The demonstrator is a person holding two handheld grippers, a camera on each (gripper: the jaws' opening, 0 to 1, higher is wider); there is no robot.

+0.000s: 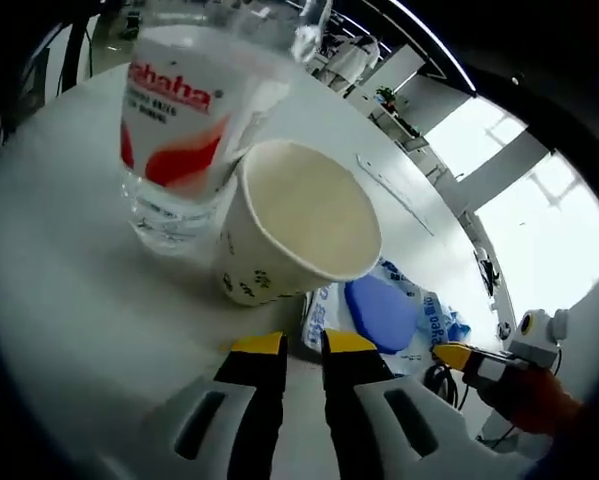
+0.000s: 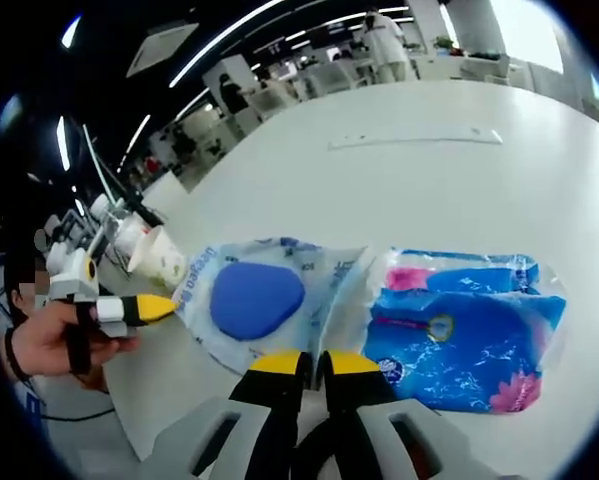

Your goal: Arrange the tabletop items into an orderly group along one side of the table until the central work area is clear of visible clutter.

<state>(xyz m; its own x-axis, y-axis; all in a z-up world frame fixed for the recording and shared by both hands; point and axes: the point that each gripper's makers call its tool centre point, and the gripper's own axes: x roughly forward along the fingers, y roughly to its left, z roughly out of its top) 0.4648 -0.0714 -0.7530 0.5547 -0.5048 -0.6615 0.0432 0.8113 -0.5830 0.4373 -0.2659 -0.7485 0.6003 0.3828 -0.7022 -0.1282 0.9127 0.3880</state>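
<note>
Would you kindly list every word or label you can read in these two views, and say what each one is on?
"ahaha" in red, start cut off: label of the water bottle.
Small red line beneath it on that label: too blurred to read.
Dark marks on the paper cup: too small to read.
Blue lettering along the edge of the wipes pack: too blurred to read.
Print on the blue tissue pack: not legible.

One bottle (image 1: 179, 130), one cup (image 1: 294, 225), two packets (image 2: 254, 300) (image 2: 464, 325)
</note>
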